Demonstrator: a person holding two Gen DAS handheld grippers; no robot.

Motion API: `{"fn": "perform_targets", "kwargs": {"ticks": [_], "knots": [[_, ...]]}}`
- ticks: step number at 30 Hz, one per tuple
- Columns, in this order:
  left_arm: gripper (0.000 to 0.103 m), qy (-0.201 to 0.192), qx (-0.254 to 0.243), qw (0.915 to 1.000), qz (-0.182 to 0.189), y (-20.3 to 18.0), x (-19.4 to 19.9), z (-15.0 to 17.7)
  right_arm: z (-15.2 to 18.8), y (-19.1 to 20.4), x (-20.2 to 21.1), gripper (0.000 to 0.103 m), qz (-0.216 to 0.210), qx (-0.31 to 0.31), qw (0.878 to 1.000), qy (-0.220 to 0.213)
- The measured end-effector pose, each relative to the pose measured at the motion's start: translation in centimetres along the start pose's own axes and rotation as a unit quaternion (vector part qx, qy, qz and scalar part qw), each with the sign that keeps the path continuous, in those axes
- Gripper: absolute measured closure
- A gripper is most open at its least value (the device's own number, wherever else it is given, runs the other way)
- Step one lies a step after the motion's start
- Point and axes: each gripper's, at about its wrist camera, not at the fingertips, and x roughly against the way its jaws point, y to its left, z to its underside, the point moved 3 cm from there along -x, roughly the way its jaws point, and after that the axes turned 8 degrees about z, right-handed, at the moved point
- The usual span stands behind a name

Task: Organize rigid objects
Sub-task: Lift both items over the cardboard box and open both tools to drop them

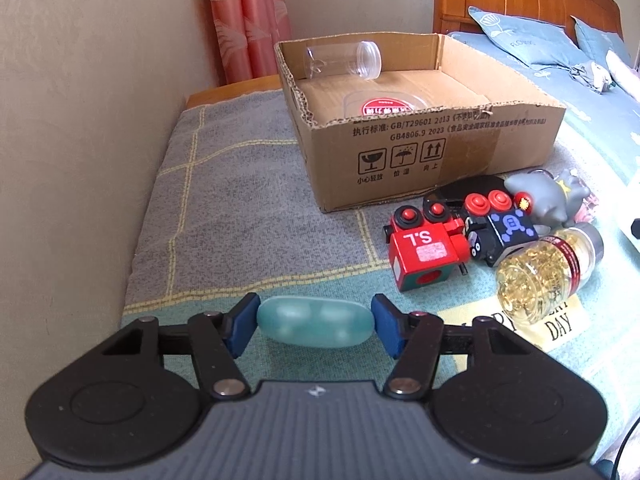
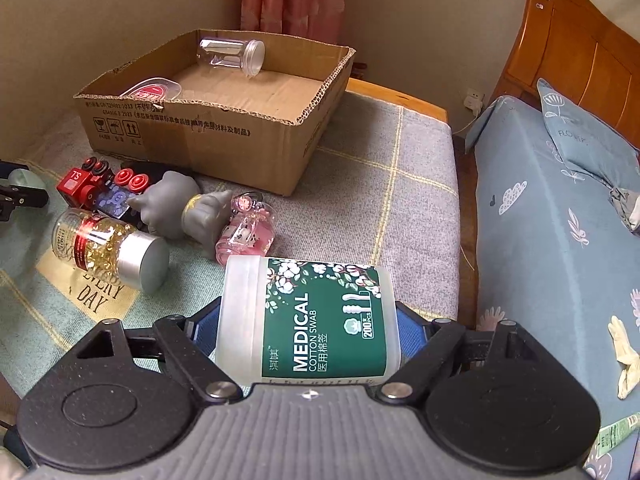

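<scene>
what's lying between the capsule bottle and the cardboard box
In the left wrist view, the toy cluster: a red toy block, a black toy block and a grey figurine lie between the capsule bottle and cardboard box.

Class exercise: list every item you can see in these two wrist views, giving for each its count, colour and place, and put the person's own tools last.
Open cardboard box: one, brown, on the grey checked blanket.
Clear plastic jar: one, transparent, lying on its side in the box.
Clear lid with red label: one, in the box.
Red toy block: one, in front of the box.
Black toy block with red buttons: one, beside the red one.
Grey rubber figure: one, lying on the blanket.
Pink clear keychain: one, by the figure.
Bottle of golden capsules: one, silver cap, lying down.
Teal oval object: one, in the left gripper.
Green-labelled cotton swab tub: one, in the right gripper.
</scene>
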Motion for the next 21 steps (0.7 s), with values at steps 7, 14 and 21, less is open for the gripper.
{"fn": "perform_targets", "kwargs": {"ticks": [7,14,21], "knots": [[0.043,-0.007,-0.002,1.0,0.002,-0.2,1.3,-0.5,-1.5,0.1,1.2,0.015,-0.016,0.01,1.0,-0.019],[0.043,-0.027,-0.015,0.9995,0.006,-0.8,3.2,-2.9,-5.7,0.5,3.0,0.015,-0.033,0.028,0.997,-0.07],[0.043,-0.061,-0.031,0.9977,0.007,-1.6,4.6,-6.4,-12.1,1.3,2.5,0.015,-0.053,0.037,0.992,-0.111]]}}
